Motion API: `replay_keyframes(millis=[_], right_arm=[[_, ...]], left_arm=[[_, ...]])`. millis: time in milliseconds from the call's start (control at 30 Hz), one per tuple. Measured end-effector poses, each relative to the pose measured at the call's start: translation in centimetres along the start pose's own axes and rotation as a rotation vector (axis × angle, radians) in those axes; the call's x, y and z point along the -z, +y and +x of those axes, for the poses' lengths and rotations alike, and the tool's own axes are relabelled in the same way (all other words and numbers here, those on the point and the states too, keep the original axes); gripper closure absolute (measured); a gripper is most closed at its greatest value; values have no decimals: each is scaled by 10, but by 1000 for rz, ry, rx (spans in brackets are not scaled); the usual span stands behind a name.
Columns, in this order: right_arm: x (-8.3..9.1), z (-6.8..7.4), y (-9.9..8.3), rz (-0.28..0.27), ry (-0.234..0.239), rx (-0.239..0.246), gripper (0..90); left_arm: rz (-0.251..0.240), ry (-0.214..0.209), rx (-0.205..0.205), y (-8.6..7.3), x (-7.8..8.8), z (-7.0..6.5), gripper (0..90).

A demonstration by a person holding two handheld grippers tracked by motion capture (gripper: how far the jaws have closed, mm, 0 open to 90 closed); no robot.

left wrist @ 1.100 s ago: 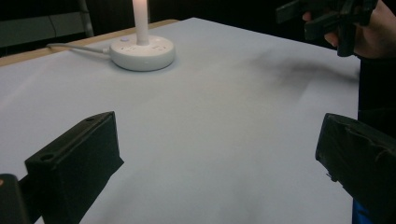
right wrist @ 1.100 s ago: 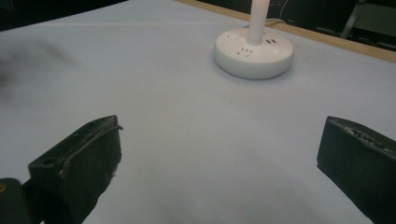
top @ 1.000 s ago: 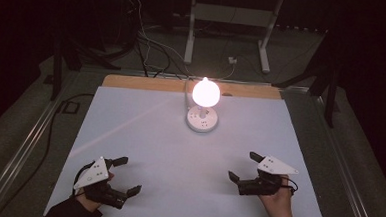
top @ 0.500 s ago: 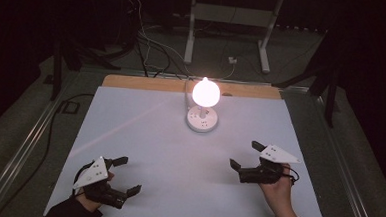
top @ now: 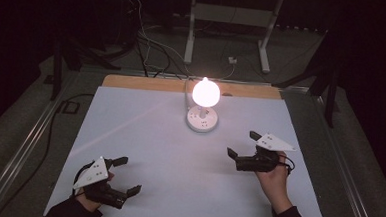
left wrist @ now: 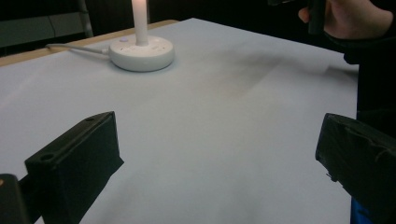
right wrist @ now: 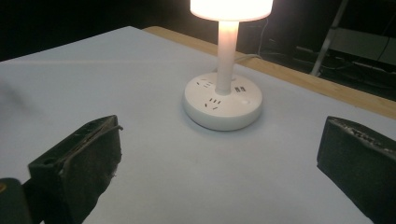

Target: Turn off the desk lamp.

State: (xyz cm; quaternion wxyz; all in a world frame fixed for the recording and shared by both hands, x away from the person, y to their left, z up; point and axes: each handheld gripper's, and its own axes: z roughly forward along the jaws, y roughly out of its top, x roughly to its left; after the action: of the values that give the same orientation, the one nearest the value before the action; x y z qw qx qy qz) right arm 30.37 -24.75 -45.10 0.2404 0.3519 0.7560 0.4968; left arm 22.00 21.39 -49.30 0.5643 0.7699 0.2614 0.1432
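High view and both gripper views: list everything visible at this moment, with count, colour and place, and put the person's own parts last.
Lamp: one, white, lit, on a round base with sockets, far centre of the table.
Lamp cord: one, white, runs from the base toward the far edge.
Table: one, white top with a wooden strip along the far edge.
Metal stand: one, pale grey, on the floor beyond the table.
Cables: several, dark and light, on the floor behind the table.
Left gripper: one, black, jaws apart, near left of the table.
Right gripper: one, black, jaws apart, right of the lamp.
Hands: two, one holding each gripper.
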Motion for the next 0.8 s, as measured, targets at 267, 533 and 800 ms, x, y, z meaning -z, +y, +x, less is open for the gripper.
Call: replay_keyframes(millis=[267,533,800], right_arm=[[-14,-1,7,-4,14,3,0],[-33,-2,13,-5,26,17,0],[-51,-4,17,3,36,22,0]], left_arm=[[2,2,-1,0,0,0,5],[4,1,-5,0,0,-1,5],[2,-1,-4,0,0,-1,5]])
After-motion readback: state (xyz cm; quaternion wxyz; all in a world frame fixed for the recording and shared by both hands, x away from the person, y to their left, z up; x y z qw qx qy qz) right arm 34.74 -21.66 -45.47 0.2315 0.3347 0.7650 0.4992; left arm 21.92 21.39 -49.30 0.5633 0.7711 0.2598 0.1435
